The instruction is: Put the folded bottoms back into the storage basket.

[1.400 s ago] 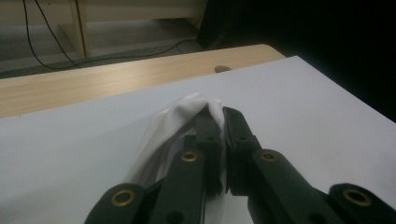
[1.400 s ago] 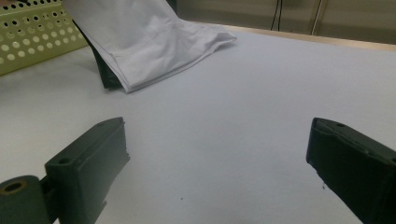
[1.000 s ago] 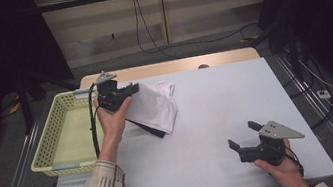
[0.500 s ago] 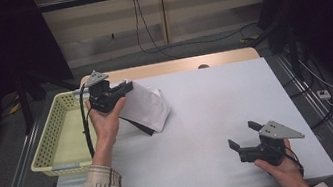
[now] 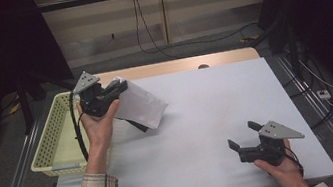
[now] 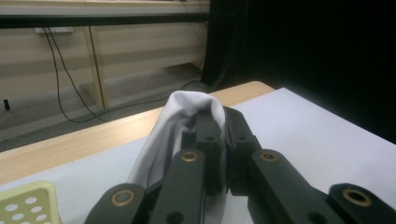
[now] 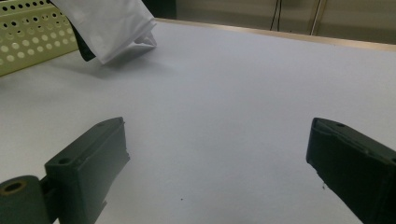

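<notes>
A white folded cloth (image 5: 139, 107) with a dark underside hangs from my left gripper (image 5: 120, 86), which is shut on its top edge, above the table's left part beside the basket. In the left gripper view the white cloth (image 6: 187, 112) bulges over the closed jaws of the left gripper (image 6: 224, 135). The cloth's lower corner still touches or hovers just over the table. My right gripper (image 5: 242, 135) rests open near the table's front right, with nothing between its fingers; in the right gripper view the right gripper (image 7: 219, 154) faces bare table, the cloth (image 7: 109, 25) far off at upper left.
A pale yellow perforated basket (image 5: 55, 141) stands at the table's left edge. The white table (image 5: 216, 101) has a wooden strip (image 5: 185, 64) along its far edge. Dark equipment and cables stand behind and to the right.
My left gripper has lifted the cloth and carried it left, toward the basket; the cloth now hangs more bunched. The right gripper has stayed put.
</notes>
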### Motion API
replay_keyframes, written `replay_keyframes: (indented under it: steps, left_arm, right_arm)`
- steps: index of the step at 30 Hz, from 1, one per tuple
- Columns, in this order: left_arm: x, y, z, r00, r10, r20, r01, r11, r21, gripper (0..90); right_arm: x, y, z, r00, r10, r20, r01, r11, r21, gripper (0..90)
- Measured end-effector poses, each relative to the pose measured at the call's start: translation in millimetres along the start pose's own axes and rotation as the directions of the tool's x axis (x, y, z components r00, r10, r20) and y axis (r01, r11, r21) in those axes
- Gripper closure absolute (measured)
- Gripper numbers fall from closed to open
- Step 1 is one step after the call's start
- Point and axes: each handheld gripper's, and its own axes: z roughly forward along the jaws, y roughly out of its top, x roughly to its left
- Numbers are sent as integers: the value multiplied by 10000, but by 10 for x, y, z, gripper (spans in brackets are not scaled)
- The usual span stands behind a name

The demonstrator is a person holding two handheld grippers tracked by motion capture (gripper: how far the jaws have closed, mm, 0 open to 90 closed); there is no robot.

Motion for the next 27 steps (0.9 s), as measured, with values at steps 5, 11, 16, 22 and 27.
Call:
replay_keyframes:
  steps: [5, 11, 16, 22, 27]
  left_arm:
    - [-15, 35, -83, 9999, 94, 62, -93, 9999, -65, 869]
    - [-38, 54, -199, 9999, 100, 61, -98, 9998, -192, 869]
    - [-43, 50, -296, 9999, 108, 131, -106, 9997, -197, 869]
    - [-100, 63, -441, 9977, 657, -140, -660, 9976, -216, 869]
    - [-133, 89, -534, 9965, 805, -211, -814, 9956, -471, 869]
  right_arm:
    - [2, 0, -2, 10000, -6, -21, 6, 10000, 4, 54]
    - [-1, 1, -2, 10000, 4, 9, -4, 10000, -5, 54]
    - [8, 8, -13, 10000, -85, -19, 85, 9999, -84, 54]
    - [6, 6, 2, 10000, -37, -45, 37, 10000, -38, 53]
    - [16, 9, -2, 10000, -39, -71, 38, 10000, -57, 54]
